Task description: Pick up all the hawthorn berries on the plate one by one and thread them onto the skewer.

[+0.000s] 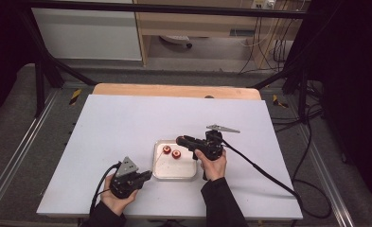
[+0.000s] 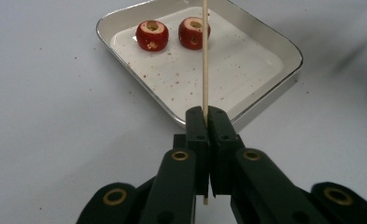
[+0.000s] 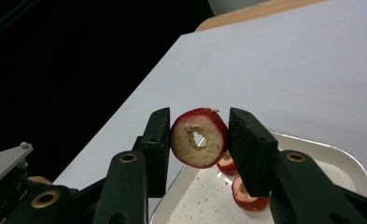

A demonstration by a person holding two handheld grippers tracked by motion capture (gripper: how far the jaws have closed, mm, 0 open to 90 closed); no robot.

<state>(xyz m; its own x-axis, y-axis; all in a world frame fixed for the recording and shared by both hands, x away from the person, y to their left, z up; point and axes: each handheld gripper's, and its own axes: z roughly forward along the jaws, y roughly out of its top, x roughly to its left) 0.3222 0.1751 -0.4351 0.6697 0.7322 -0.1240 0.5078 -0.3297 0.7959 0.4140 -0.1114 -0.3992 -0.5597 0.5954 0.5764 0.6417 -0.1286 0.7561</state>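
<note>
nearest the person, the left gripper (image 1: 147,176) sits just off the near left corner of the white tray (image 1: 161,174), jaws pinched tight on a thin wooden skewer (image 2: 205,60); the skewer's long axis runs straight out from the jaws across the tray toward the far rim, its tip cut off at the top of the left gripper view. open white table (image 1: 122,127) lies all around the tray, with plenty of room left of it. two cored red fruits (image 2: 151,35) rest by the tray's far rim, holes up. above the tray's far right corner, the right gripper (image 3: 199,138) clamps a third cored red fruit (image 3: 199,137), its hole facing the camera; that fruit is too small to make out from above.
</note>
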